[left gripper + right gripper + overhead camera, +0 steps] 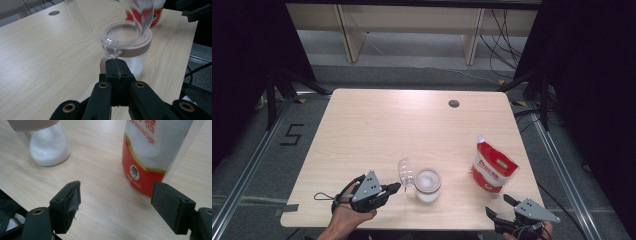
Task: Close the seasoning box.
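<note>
The jar (pixel 428 185) stood just ahead of the left gripper (pixel 396 188), its clear hinged lid (pixel 405 171) already swung up and white granules sitting low inside. That gripper's jaws were pressed together at the lid's tab, seemingly pinching nothing. The sugar pouch (pixel 493 168) stood upright and untouched just beyond the right gripper (pixel 501 205), jaws spread wide; pouring apparently remained.

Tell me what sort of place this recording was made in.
Probably a lab or data-recording station, not a kitchen: one bare wooden table between black curtains, metal floor rails, loose cables behind, and a taped "5" on the floor.
</note>
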Motion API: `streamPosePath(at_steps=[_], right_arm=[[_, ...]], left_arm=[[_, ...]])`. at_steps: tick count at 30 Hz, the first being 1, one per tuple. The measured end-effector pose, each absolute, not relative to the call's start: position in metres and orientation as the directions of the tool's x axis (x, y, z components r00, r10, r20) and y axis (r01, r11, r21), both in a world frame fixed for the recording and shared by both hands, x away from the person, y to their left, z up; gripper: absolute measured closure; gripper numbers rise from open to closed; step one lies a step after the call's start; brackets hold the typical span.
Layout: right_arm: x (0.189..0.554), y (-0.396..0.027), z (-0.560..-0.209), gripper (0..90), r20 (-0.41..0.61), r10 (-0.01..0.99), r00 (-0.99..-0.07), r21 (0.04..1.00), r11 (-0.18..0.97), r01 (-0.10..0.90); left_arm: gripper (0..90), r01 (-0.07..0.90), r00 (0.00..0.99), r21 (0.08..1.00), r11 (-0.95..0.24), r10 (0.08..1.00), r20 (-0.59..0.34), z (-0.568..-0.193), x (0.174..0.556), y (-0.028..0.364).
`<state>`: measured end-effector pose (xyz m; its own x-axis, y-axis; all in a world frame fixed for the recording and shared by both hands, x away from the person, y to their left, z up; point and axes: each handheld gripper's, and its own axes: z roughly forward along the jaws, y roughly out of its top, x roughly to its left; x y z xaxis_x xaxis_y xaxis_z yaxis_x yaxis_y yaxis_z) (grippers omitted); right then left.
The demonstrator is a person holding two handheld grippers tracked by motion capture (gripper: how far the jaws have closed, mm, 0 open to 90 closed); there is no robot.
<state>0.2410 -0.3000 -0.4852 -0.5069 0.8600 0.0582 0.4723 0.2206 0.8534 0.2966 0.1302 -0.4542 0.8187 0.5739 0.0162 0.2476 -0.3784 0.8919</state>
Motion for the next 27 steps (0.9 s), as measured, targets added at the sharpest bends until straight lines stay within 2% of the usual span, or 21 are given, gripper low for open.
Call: streamPosePath(at_steps=[3,6,7,12,13,14,18,27], right_arm=[[0.2425,-0.301,-0.4856,24.9,0.026,0.854,-0.52,0.857,0.249,0.451],[0.2399,-0.2981,-0.4851,25.0,0.071,0.861,-0.504,0.848,0.214,0.484],[0.242,-0.2999,-0.4854,25.0,0.036,0.854,-0.52,0.856,0.242,0.456],[0.2409,-0.2985,-0.4854,25.0,0.055,0.857,-0.512,0.851,0.228,0.473],[0.2415,-0.2983,-0.4857,24.9,0.061,0.852,-0.52,0.851,0.228,0.473],[0.2417,-0.2989,-0.4856,25.0,0.054,0.854,-0.518,0.852,0.231,0.469],[0.2426,-0.2988,-0.4859,24.9,0.049,0.846,-0.531,0.854,0.24,0.462],[0.2429,-0.2982,-0.4865,25.0,0.05,0.844,-0.534,0.854,0.241,0.461]], left_arm=[[89.5,0.238,0.822,0.895,-0.377,0.569,0.021,-0.4527,0.2977,0.1282],[89.4,0.229,0.823,0.895,-0.383,0.567,0.032,-0.4517,0.2987,0.1265],[89.4,0.233,0.82,0.895,-0.381,0.571,0.03,-0.4513,0.2993,0.1263],[89.4,0.214,0.828,0.901,-0.378,0.559,0.038,-0.4502,0.303,0.125],[89.4,0.238,0.82,0.901,-0.362,0.572,0.013,-0.4504,0.3014,0.1238],[89.4,0.222,0.827,0.899,-0.378,0.562,0.032,-0.4491,0.3021,0.1236],[89.3,0.242,0.827,0.902,-0.357,0.561,0.0,-0.4486,0.3018,0.1206],[88.7,0.23,0.83,0.901,-0.367,0.558,0.016,-0.4476,0.3034,0.1195]])
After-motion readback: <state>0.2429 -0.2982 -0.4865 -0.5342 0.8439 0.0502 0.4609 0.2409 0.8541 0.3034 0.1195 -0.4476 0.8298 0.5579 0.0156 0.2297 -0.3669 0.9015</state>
